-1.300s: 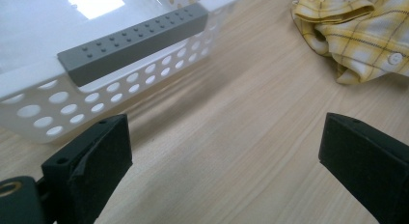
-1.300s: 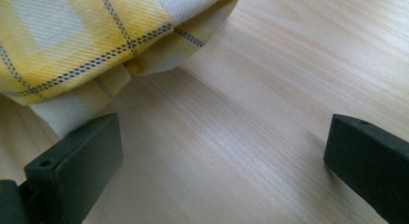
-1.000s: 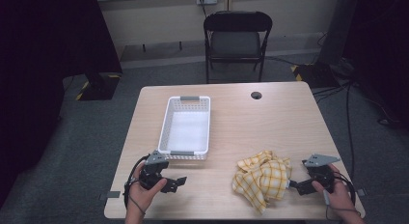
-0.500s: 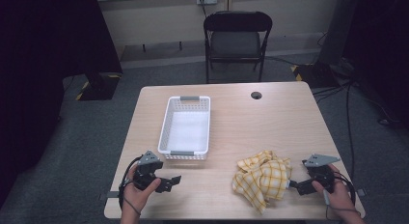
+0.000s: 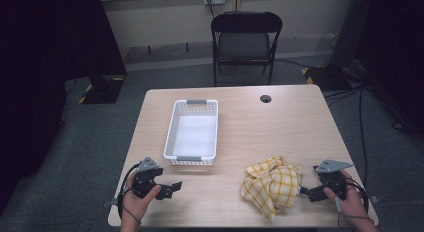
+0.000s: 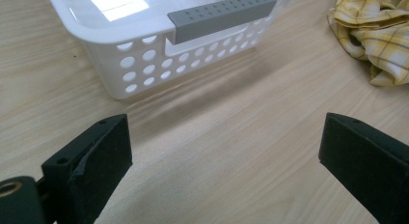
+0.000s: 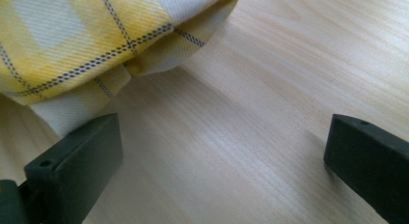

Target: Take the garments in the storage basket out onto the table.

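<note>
A crumpled yellow checked cloth lies on the wooden table's near right part. A white perforated basket with grey handles stands empty left of the table's middle. My left gripper is held near the front left edge, jaws open and pointing right, with the basket's near end ahead and the cloth off to the right. My right gripper is open at the cloth's right edge. In the right gripper view the cloth's fold lies just over the left jaw, nothing between the jaws.
A round cable hole sits in the table's far middle. A black folding chair stands behind the table. Cables trail on the floor at the right. Bare wood stretches between the basket and the right edge.
My left gripper has drifted slightly left and nearer the front edge. The right gripper and the cloth have barely moved.
</note>
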`<action>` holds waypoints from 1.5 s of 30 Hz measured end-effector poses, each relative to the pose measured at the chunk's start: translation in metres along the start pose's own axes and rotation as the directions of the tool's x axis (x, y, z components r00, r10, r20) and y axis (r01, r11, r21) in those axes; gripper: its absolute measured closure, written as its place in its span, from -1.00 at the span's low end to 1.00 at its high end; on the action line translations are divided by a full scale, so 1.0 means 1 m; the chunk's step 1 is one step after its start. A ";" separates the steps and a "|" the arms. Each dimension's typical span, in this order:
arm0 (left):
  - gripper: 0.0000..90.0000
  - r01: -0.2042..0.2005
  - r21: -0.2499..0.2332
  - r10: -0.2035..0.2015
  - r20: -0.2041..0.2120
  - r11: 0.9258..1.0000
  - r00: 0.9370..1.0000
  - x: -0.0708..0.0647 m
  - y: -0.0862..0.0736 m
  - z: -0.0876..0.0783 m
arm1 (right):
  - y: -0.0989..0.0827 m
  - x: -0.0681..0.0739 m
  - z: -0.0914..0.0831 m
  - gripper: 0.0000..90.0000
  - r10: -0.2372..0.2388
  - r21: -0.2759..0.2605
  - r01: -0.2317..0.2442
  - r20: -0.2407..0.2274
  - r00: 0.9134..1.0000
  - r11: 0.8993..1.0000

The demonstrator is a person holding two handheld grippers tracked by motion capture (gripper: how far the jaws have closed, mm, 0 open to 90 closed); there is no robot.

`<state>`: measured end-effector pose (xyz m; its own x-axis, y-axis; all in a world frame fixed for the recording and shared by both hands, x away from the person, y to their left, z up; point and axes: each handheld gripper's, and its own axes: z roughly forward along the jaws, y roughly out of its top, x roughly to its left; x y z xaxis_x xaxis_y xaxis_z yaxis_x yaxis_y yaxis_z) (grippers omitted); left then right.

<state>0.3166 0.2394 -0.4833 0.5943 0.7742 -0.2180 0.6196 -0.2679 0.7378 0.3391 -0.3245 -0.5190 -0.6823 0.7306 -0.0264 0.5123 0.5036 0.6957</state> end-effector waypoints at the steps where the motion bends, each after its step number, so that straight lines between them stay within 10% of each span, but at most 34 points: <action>1: -0.91 0.001 0.002 -0.001 -0.002 1.000 1.000 0.000 0.000 0.000 | 0.000 0.000 0.000 -1.00 0.000 0.000 0.000 0.000 1.000 1.000; 45: -0.91 0.029 -0.001 -0.029 -0.037 1.000 0.999 0.020 -0.019 -0.015 | 0.000 0.000 0.000 -1.00 0.000 0.000 0.000 0.000 1.000 1.000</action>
<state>0.3093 0.2684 -0.4924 0.5564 0.8025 -0.2152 0.6360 -0.2447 0.7319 0.3391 -0.3245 -0.5190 -0.6823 0.7306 -0.0264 0.5123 0.5035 0.6957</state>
